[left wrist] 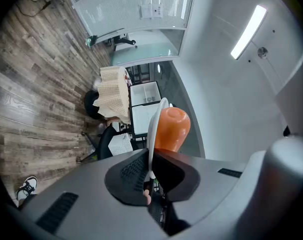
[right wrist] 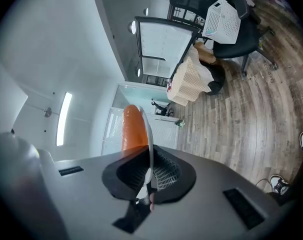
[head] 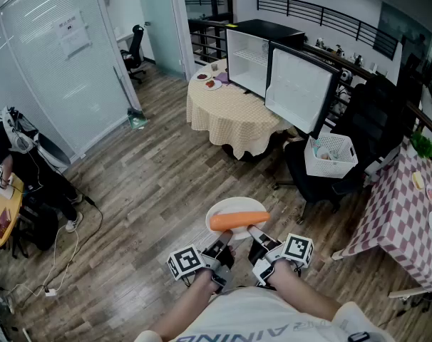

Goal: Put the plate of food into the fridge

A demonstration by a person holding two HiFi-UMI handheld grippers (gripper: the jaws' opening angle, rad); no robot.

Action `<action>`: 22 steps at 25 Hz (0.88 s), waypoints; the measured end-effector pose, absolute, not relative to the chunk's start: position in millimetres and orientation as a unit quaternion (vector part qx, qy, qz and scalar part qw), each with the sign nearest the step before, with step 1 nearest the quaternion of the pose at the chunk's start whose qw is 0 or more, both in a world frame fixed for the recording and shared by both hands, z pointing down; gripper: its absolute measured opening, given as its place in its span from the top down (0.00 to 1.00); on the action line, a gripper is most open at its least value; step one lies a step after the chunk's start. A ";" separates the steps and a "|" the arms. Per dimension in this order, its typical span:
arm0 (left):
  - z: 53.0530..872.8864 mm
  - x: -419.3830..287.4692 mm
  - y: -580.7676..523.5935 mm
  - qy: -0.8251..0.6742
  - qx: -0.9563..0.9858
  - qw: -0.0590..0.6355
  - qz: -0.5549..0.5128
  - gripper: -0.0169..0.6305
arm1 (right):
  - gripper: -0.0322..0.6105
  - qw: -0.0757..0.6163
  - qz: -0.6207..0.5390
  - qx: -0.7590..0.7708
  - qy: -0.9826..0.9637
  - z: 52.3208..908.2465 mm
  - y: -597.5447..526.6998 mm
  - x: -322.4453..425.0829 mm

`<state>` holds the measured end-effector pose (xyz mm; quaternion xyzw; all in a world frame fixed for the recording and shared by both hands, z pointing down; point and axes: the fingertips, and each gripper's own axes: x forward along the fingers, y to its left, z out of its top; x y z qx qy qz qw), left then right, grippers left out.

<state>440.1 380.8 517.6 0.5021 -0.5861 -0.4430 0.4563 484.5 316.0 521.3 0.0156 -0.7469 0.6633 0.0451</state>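
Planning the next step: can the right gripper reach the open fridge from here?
Probably not yet. The right gripper, shut on the plate, sits close to the person's body, and a stretch of wooden floor separates it from the fridge. The door stands open.

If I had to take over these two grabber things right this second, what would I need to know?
Left gripper: jaws shut on the white plate's near rim.
Right gripper: jaws shut on the same rim, alongside.
The plate holds a carrot and is held level above the wood floor.
The fridge stands on the clothed table ahead, with its door open.
Done: plate lifted.
Left: walk over, set it inside, release.
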 end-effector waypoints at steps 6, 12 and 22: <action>519.0 436.8 381.4 -0.586 0.503 0.458 -0.441 0.93 | 0.90 0.052 0.653 0.021 -0.755 526.4 314.3 482.3; 514.9 431.6 388.7 -0.585 0.502 0.455 -0.446 0.93 | 0.90 0.055 0.653 0.019 -0.755 524.0 321.6 476.1; 519.7 410.6 418.4 -0.588 0.497 0.457 -0.445 0.93 | 0.90 0.055 0.658 0.022 -0.751 527.2 350.5 454.8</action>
